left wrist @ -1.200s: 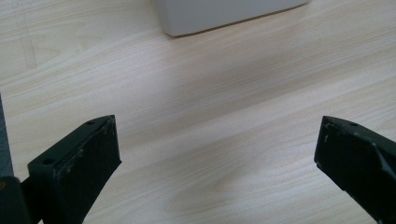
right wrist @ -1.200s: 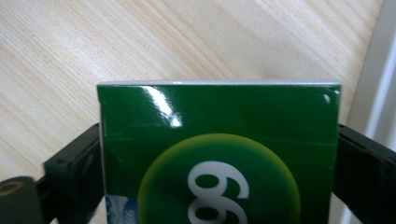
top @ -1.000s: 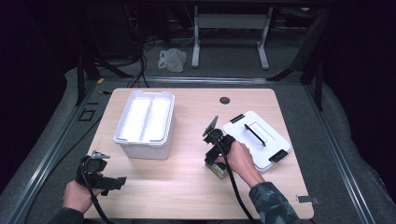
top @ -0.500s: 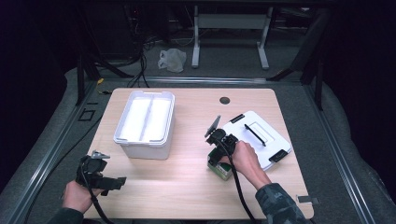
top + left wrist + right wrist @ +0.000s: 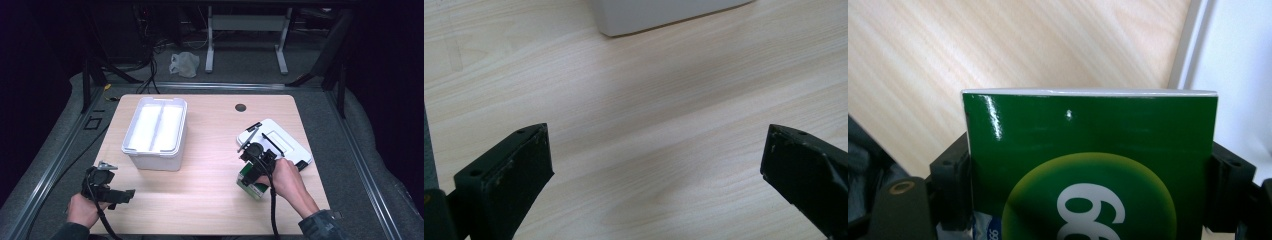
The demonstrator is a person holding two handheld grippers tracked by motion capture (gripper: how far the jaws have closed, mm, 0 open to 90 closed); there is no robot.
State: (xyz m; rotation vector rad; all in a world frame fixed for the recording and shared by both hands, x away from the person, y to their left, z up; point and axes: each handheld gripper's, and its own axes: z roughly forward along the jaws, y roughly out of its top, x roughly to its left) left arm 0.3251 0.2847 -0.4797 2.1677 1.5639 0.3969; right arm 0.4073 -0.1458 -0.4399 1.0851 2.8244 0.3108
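Note:
A green box (image 5: 251,183) with a yellow-green circle and white print (image 5: 1088,165) is held just above the table's right front, next to the white lid (image 5: 280,142). My right gripper (image 5: 256,172) is shut on it, one black pad pressing each side of the box, which hides the space between the jaws in the right gripper view. My left gripper (image 5: 123,196) rests low at the table's front left corner. Its jaws stand wide open over bare wood (image 5: 656,160) with nothing between them. The white bin (image 5: 156,131) stands left of centre.
The bin's near corner (image 5: 659,12) lies ahead of the left jaws. The lid's edge (image 5: 1233,75) runs along the right of the right gripper view. A round cable hole (image 5: 240,107) sits at the table's far edge. A plastic bag (image 5: 184,64) lies on the floor beyond.
My right hand has moved rightward and toward the near edge with the green box, lifting it off the wood. The left hand has stayed put.

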